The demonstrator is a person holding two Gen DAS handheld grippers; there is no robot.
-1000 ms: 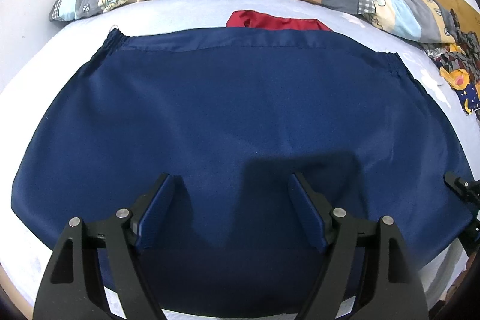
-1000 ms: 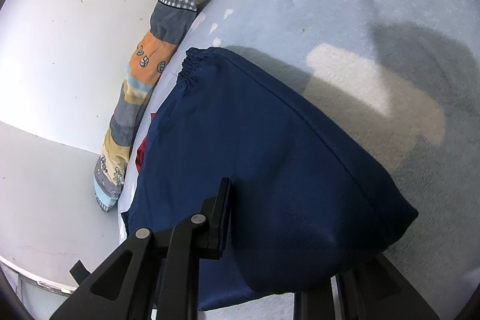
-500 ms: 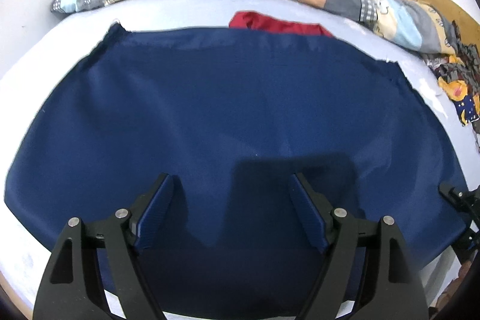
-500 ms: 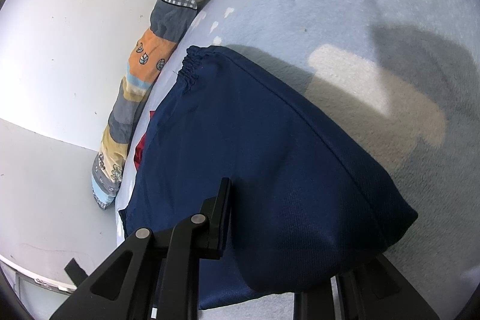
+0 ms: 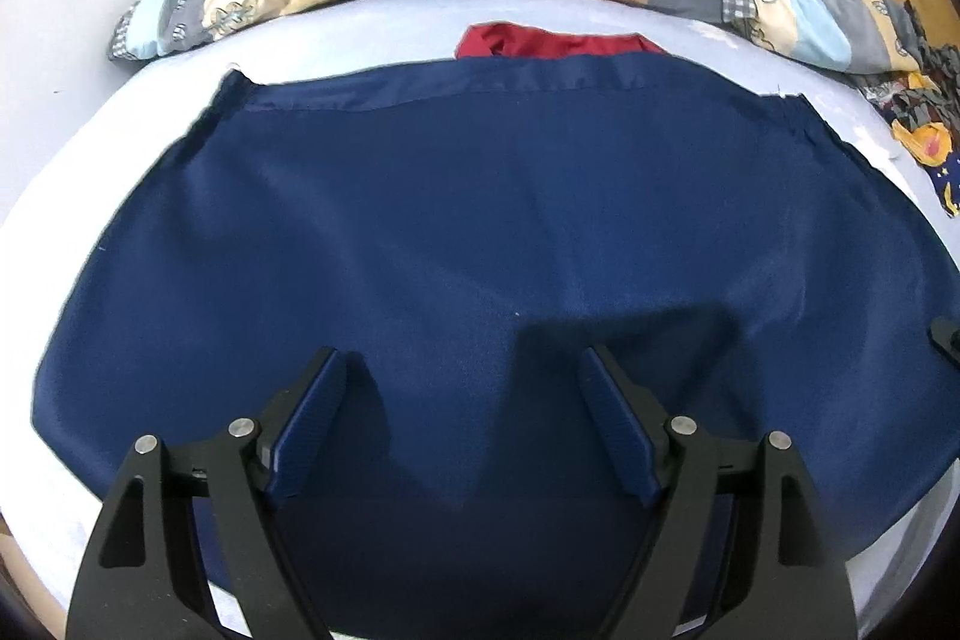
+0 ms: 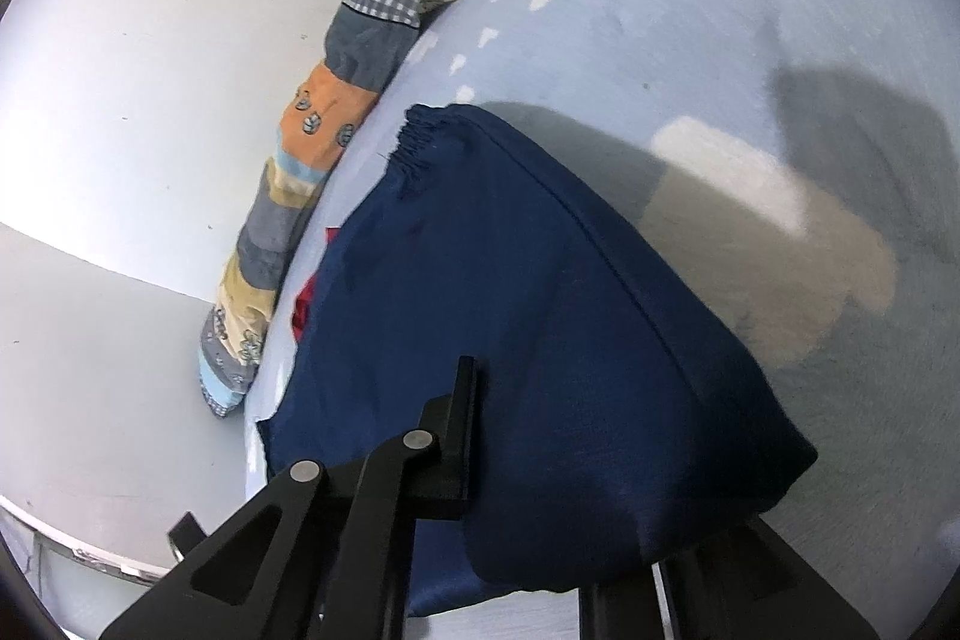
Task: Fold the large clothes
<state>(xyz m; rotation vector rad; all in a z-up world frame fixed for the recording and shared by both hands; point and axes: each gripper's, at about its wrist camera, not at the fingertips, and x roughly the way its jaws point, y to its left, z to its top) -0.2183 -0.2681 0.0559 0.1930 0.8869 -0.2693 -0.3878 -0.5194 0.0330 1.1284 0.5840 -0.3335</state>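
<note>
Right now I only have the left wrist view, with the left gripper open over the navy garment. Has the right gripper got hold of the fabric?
Observer: Yes. The right gripper has just been closing and is shut on the side edge of the navy garment, with fabric bunched between its jaws.
Operator: Is that edge lying flat on the bed?
Observer: No. It is raised, drapes over one side of the gripper and throws a shadow on the light blue sheet.
Operator: What lies beyond that edge?
Observer: More sheet, with a bright sunlit patch on it.
</note>
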